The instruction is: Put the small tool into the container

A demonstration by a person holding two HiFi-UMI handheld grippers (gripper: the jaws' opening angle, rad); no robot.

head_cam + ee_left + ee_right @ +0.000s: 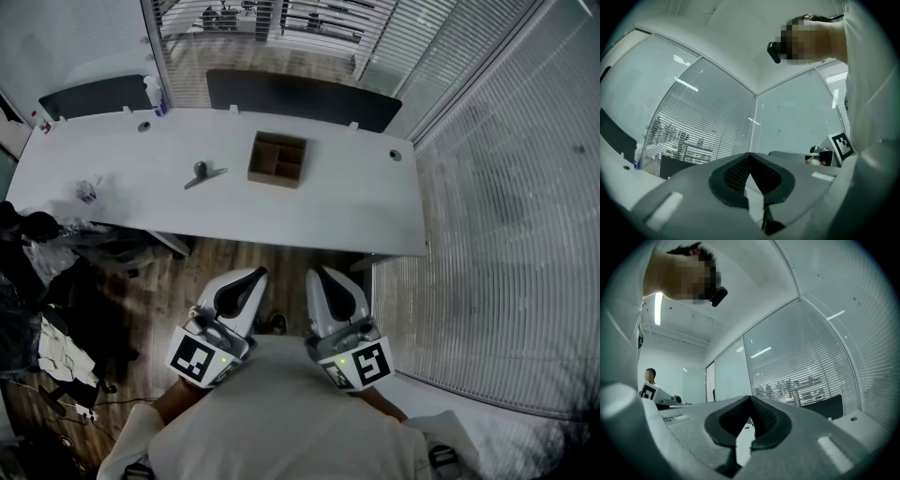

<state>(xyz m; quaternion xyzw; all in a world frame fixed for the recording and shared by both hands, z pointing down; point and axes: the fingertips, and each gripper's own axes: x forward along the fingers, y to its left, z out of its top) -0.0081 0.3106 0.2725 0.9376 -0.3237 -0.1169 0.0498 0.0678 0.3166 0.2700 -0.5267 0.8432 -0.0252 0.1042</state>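
Note:
The small tool, grey with a round head and a thin handle, lies on the white table left of centre. To its right stands the brown wooden container, open-topped with several compartments. Both grippers are held close to my body, well short of the table's near edge. My left gripper is shut and empty, its fingertips meeting in the left gripper view. My right gripper is beside it, also shut with nothing in it. Neither gripper view shows the tool or container.
A small crumpled item lies at the table's left end and a bottle stands at the back. Dark chairs sit behind the table. Bags and clutter cover the floor at left. Glass walls with blinds run along the right.

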